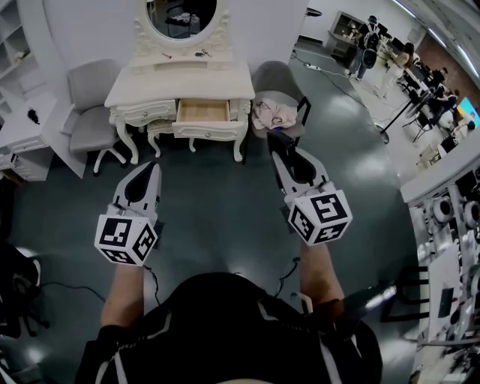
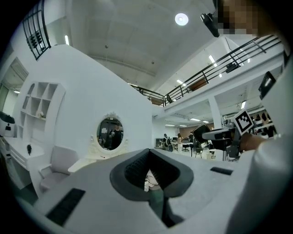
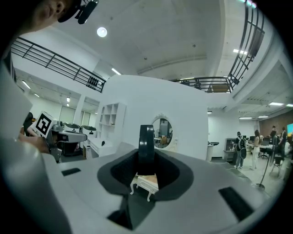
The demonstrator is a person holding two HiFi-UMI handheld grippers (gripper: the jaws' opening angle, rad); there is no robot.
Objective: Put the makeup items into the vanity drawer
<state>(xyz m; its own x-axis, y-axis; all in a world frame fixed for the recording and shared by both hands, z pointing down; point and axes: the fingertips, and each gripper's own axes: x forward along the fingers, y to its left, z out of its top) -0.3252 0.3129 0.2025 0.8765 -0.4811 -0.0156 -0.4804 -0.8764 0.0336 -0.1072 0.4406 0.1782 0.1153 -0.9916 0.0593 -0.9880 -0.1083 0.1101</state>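
Floor, head view: we are looking down on glossy grey-green flooring (image 1: 217,217); a hall of desks and people is running off to the right.
Vanity: we are facing a white carved vanity (image 1: 180,84) with curved legs and an oval mirror (image 1: 182,15), which the top edge is cutting off.
Drawer: its middle drawer (image 1: 204,112) is standing pulled out, showing pale wood inside.
Vanity top: a few small things (image 1: 201,52) are lying under the mirror, too small for us to name.
Chairs: a grey padded chair (image 1: 91,86) is sitting left of the vanity; another (image 1: 276,75) on the right is carrying a crumpled pale cloth (image 1: 274,114).
Left gripper: we are holding the left gripper (image 1: 152,166) level, well short of the vanity, its dark jaws tapering to a point.
Right gripper: the right gripper (image 1: 275,141) is reaching nearer the vanity; its load is blending into the dark jaws.
Left gripper view: we are seeing ribbed grey pads meeting at their tips, with nothing between them.
Right gripper view: the jaws are standing narrowly apart, gripping a black round case (image 3: 146,144). It is smooth, glossy, upright and edge-on, so its faces are hiding from us. The vanity's open drawer is showing small below it, well apart.
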